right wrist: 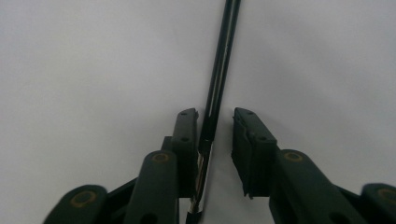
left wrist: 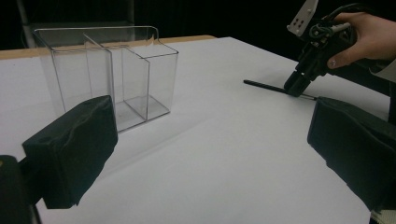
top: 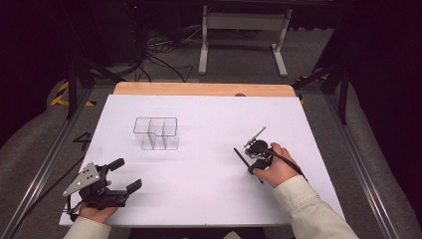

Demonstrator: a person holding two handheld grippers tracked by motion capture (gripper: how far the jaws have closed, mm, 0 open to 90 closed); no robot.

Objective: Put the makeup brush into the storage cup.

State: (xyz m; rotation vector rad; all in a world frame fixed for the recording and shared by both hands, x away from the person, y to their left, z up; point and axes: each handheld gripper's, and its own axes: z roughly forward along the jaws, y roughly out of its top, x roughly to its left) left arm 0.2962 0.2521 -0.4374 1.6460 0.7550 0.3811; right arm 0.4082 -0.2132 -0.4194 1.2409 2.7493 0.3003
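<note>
**Pen on the counter, pick-up not yet complete**

The black pen lies flat on the white counter, well to the right of the clear organizer. Its long axis runs diagonally, one end toward the organizer. The right tongs straddle it, one pad touching, the other apart: not yet gripped. Lifting and placing remain, in my judgement. The left tongs rest open, near the organizer's front left.

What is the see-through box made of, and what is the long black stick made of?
The box looks like clear hard plastic, maybe acrylic: you can see the table through its glossy walls and dividers. The stick is thin and dark with a shine down its length and a silvery part near the right gripper, so probably plastic with some metal.
</note>
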